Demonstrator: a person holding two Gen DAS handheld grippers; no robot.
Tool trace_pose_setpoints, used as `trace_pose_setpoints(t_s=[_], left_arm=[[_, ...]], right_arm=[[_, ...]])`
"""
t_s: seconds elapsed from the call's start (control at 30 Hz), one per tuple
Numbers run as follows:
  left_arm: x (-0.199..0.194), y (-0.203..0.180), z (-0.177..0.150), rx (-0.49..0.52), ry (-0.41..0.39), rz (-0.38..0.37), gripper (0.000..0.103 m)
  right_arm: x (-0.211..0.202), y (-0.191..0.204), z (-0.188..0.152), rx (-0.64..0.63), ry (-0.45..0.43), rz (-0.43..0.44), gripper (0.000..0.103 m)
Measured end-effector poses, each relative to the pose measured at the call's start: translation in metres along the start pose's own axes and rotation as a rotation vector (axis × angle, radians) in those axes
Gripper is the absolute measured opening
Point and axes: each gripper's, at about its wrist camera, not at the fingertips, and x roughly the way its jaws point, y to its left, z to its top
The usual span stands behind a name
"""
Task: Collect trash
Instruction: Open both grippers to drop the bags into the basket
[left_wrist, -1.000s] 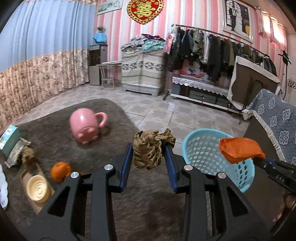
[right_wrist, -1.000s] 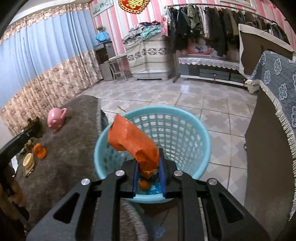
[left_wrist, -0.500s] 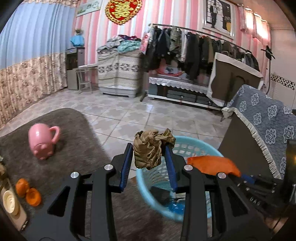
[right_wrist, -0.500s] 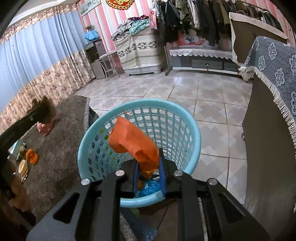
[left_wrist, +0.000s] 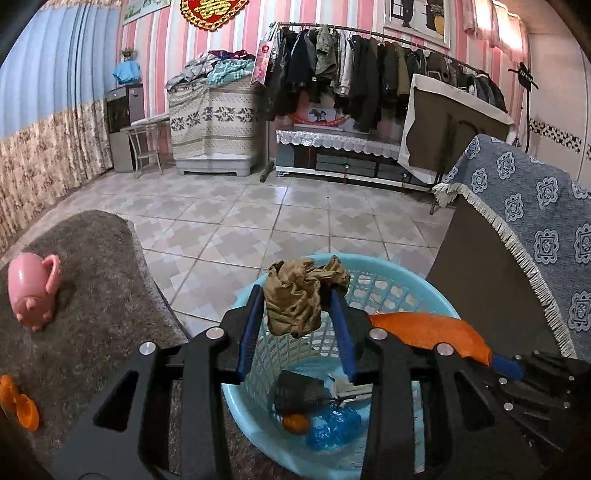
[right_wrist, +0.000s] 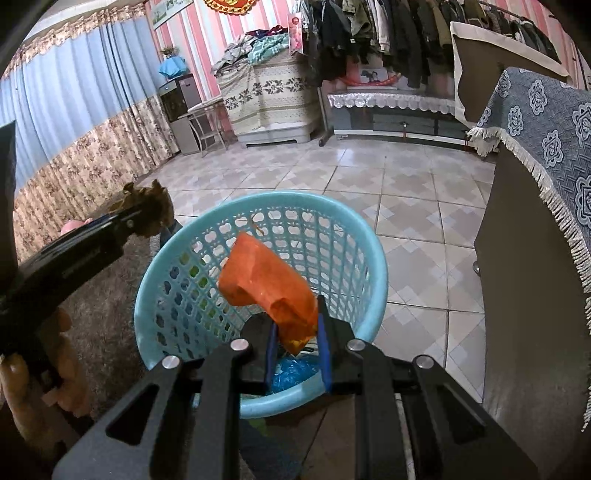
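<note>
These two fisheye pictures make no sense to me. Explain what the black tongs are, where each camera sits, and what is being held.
No robot here: a person holds a pair of hand tongs in each hand, and a camera on each looks along its two fingers.

In the left view, the left tongs are over the blue basket with a crumpled brown paper wad between their blue pads; their jaws are opening. The right tongs, seen in the right view, are shut on an orange wrapper above the same basket.

The basket already contains a blue bag and other scraps. A pink pig mug lies on the grey rug.
</note>
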Motion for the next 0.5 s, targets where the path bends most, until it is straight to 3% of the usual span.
trace_pose_setpoints(t_s=[0.03,0.17,0.3,0.5], left_arm=[[0.001,0.001,-0.001,0.004,0.005,-0.003,0.040],[-0.001,0.002,-0.001,0.032,-0.013,0.046,0.066],[-0.008,0.012,0.000,0.010,-0.034,0.073,0.083],[-0.029,0.040,0.001,-0.051,-0.065,0.119,0.092]], right_arm=[[0.001,0.001,0.000,-0.001,0.001,0.001,0.019],[0.005,0.007,-0.001,-0.021,0.017,-0.003,0.019],[0.009,0.012,-0.004,-0.040,0.028,-0.014,0.019],[0.014,0.019,-0.005,-0.058,0.023,-0.011,0.022]])
